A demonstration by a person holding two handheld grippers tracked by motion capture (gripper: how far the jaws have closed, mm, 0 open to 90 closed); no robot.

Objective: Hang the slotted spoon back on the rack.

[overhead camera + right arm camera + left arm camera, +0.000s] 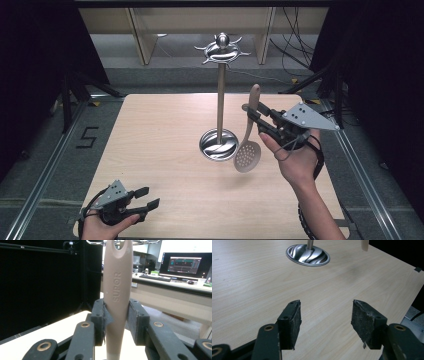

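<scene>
A slotted spoon [248, 134] with a beige handle hangs upright above the table, its perforated head down. My right gripper [254, 116] is shut on the handle [117, 290], which bears the word SUPOR and has a hanging hole at its top. To its left stands a metal utensil stand [220, 80] with a round shiny base [308, 255] and hooks at the top [222, 50]. My left gripper [146, 197] rests low near the table's front left corner, jaws open, nothing between its pads [292, 322].
The light wooden table [165, 150] stands on a grey floor with metal rails at both sides. Cables lie on the floor behind. A desk with a lit monitor [185, 263] is far off in the right gripper view.
</scene>
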